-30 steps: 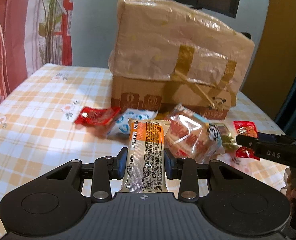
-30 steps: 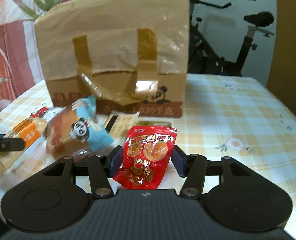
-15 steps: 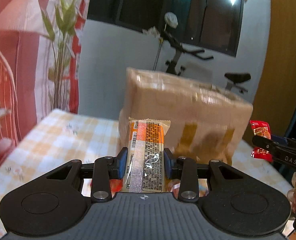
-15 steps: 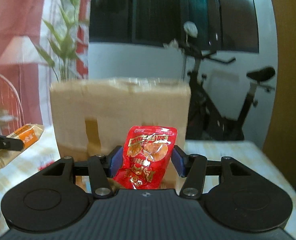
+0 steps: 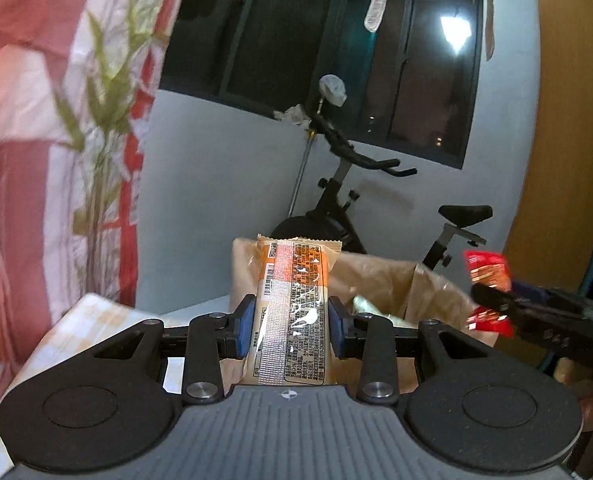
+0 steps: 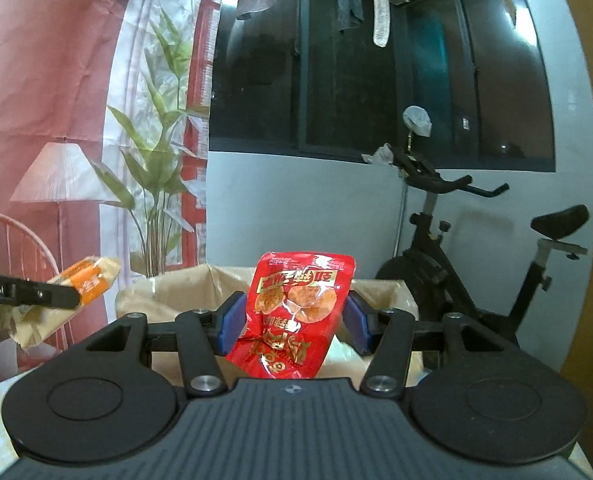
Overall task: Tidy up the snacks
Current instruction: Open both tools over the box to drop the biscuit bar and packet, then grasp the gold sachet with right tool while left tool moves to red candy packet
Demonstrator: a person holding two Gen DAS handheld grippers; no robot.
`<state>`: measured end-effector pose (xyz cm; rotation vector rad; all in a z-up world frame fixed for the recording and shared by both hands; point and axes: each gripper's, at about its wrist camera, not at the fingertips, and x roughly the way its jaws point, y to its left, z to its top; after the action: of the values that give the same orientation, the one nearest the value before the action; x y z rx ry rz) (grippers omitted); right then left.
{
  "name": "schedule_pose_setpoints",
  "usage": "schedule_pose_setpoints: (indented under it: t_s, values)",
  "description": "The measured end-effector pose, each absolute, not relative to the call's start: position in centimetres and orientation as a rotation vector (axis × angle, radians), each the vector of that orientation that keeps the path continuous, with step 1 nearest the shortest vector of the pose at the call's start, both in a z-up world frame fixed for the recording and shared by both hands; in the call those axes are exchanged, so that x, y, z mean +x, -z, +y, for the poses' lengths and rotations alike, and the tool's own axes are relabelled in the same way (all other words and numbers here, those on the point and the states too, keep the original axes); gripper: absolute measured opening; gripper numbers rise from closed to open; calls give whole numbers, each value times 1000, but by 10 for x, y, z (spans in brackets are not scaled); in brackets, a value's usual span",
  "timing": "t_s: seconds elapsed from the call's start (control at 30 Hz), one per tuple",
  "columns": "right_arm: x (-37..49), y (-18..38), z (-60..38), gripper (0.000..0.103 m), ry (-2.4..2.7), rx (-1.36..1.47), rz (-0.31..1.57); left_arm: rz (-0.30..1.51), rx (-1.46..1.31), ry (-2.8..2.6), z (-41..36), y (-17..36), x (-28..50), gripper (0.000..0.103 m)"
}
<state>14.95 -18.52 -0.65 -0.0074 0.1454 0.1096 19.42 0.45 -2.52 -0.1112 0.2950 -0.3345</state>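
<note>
left gripper is pinching an orange snack bar upright between its blue pads, held up above the near rim of the open cardboard box. right gripper is clamped on a red snack pouch, also raised over the near edge of the box, toward its right side. box top is open, lined with crinkly plastic; something pale green shows inside near the right wall, can't tell what it is. a bit of checked tablecloth shows left of the box. exercise bike stands behind the box. progress guess: both snacks are picked up and carried to the box but neither is in yet, so the drop is what's left for these two. the table in front of the box is hidden in both views, so can't tell how many snacks remain there. at least one item looks already inside.
</note>
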Motion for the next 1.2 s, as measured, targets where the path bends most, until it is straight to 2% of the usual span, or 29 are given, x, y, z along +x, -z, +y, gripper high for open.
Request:
schedule_pose_setpoints:
  t_s: [0.43,0.53,0.57,0.6,0.73,0.8,1.03,1.2]
  values:
    - [249,13,-207,56,-149,113,358,387,-72,386,-45,11,290,39]
    - [255,18,-212,58,-157,140,399,417,-57,400,-50,17,307,43]
    - [256,20,-213,58,-156,144,409,419,-53,401,-50,18,309,48]
    - [256,21,-214,58,-156,145,415,419,-49,397,-50,19,310,52]
    - [253,22,-217,59,-153,169,416,417,-41,390,-44,16,308,53]
    - [248,20,-221,60,-148,186,405,414,-38,383,-37,13,304,57]
    - [216,15,-228,60,-124,214,341,402,-42,344,-3,6,276,59]
    - [187,18,-227,60,-108,187,294,438,-45,298,25,21,254,59]
